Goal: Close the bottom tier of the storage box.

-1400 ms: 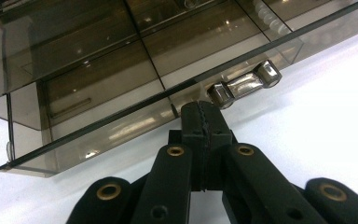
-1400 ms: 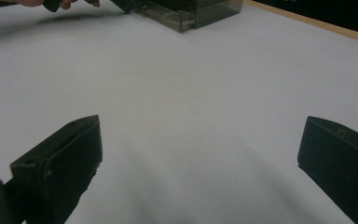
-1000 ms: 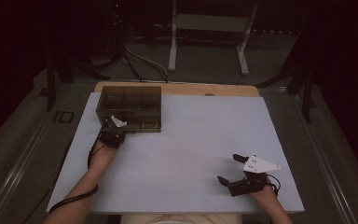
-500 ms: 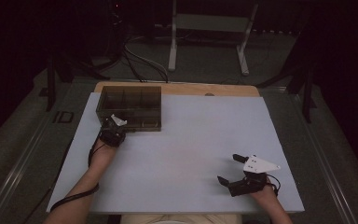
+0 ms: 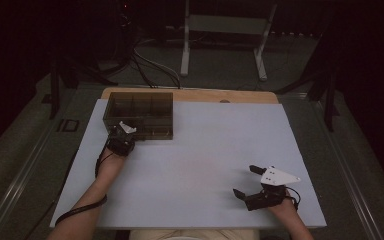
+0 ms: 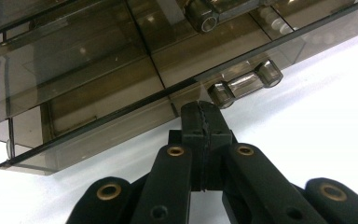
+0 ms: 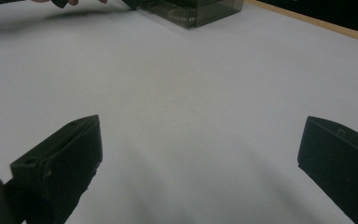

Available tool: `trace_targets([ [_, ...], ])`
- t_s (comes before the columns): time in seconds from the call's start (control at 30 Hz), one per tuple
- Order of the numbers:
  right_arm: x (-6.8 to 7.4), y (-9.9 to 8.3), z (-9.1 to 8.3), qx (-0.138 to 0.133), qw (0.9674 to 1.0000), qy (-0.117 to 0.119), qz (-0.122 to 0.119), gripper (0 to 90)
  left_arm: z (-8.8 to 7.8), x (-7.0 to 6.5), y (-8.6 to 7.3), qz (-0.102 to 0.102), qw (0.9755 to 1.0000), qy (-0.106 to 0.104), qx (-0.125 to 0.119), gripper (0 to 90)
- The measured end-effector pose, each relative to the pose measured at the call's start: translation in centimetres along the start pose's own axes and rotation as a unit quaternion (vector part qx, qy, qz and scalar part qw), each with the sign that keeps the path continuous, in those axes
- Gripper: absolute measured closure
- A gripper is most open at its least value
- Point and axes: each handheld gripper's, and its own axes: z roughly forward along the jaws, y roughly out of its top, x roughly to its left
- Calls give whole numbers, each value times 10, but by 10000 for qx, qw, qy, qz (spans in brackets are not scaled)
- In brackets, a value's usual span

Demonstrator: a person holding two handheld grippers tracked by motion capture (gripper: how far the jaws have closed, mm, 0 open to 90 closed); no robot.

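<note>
Two grippers are on the white table (image 5: 200, 150), and only the left one is at work. My left gripper (image 5: 122, 136) sits at the front wall of the smoky clear drawer box (image 5: 140, 112), which stands at the table's far left, near the wooden edge (image 5: 190, 95). In the left gripper view its jaws are pressed flat together with nothing between them, tips just under the lip of the lowest drawer (image 6: 88, 126) and just beside the clear bar handle (image 6: 244, 84), off to its left and not on it. My right gripper (image 5: 252, 182) rests well apart, near the front right of the table, jaws spread wide over bare surface and holding nothing.

I judge the step to be getting that drawer moving. To do it well I should either part the jaws and slide across until the handle sits between the pads, then close squarely on the bar, or hook the closed tips behind it. Pull straight along the drawer's run, low and level. The box looks light, so it may slide; bringing the right gripper over to steady it would help.
</note>
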Motion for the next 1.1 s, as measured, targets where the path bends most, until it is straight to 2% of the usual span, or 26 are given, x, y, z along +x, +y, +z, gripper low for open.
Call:
trace_targets([
  [0.9,-1,-1,1,14,10000,1,16,0,8,3,10,28,10000,61,69,900],
  [1.1,-1,-1,1,20,10000,1,1,0,9,4,12,-26,9999,66,74,900],
])
